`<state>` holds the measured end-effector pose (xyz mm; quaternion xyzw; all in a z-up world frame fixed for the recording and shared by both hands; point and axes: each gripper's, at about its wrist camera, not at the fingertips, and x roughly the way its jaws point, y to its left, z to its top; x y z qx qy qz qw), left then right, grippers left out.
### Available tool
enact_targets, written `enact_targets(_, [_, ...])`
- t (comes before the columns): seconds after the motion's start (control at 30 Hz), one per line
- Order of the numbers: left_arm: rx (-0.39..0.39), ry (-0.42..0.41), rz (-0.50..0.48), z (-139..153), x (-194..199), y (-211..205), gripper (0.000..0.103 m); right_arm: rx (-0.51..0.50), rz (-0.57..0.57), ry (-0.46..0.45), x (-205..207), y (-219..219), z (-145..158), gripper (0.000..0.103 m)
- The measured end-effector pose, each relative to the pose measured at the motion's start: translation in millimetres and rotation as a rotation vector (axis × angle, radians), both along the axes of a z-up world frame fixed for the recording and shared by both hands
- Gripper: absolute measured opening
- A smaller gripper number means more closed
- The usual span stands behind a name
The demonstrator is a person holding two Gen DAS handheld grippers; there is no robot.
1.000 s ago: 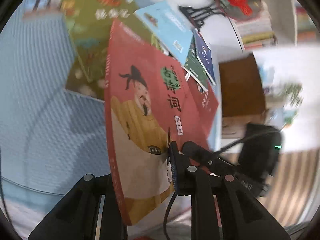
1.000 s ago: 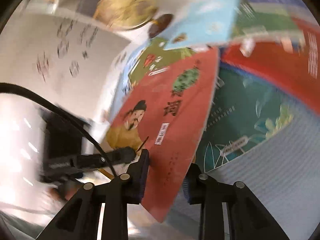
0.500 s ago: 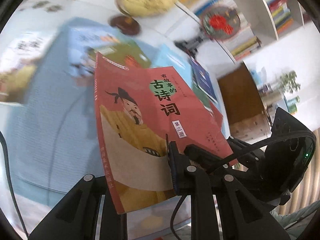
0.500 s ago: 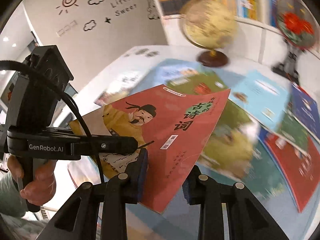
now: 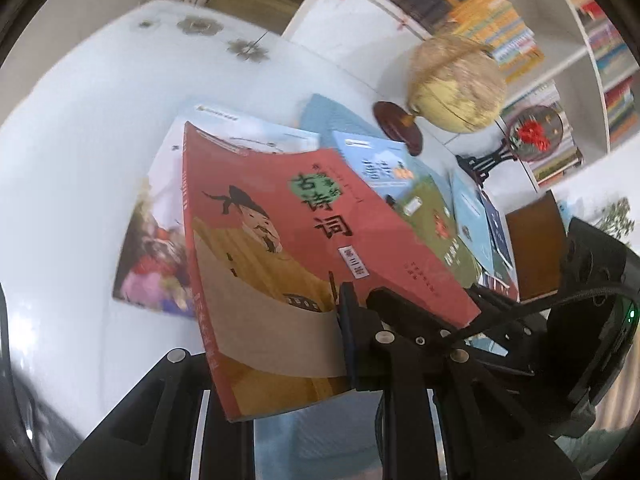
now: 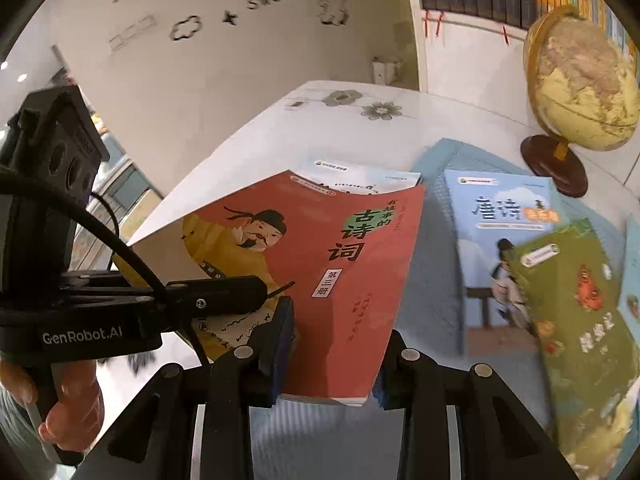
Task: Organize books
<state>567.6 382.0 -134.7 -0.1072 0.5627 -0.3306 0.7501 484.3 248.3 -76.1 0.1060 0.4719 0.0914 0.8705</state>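
A red book (image 5: 280, 240) with a yellow-robed figure on its cover hangs tilted above the table, held at its lower edge from both sides. My left gripper (image 5: 280, 360) is shut on the lower part near the spine. My right gripper (image 6: 330, 364) has the other lower corner of the red book (image 6: 320, 260) between its blue pads; its jaws are opening, and the pads still touch the cover. Under the red book a pale book (image 5: 160, 240) lies flat on the white table (image 5: 80, 160). A light-blue book (image 6: 500, 240) and a green book (image 6: 576, 300) lie on a blue mat (image 6: 432, 260).
A globe (image 6: 580, 80) on a dark round base stands at the back of the table, with a red-flower ornament (image 5: 536, 132) on a black stand beside it. Bookshelves (image 5: 500, 20) fill the wall behind. A person's hand (image 6: 68, 400) grips the left tool's handle.
Both grippers carried the red book sideways, away from the spread of books on the blue mat, until it hung above the pale book on the white part of the table.
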Motion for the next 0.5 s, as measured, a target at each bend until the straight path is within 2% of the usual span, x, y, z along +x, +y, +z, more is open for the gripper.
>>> enact_targets(0.13, [-0.023,0.047,0.000,-16,27,8,0.019,0.009,-0.042,0.022,14,13,-10,0.032])
enact_targets(0.23, [-0.064,0.145,0.020,-38,45,19,0.021,0.029,-0.081,0.053,25,19,-22,0.032])
enact_targets(0.4, [0.010,0.152,0.030,-53,43,25,0.027,0.074,-0.117,0.137,30,23,-44,0.032])
enact_targets(0.5, [0.001,0.220,0.042,-66,41,35,0.029,0.067,-0.108,0.164,33,25,-52,0.032])
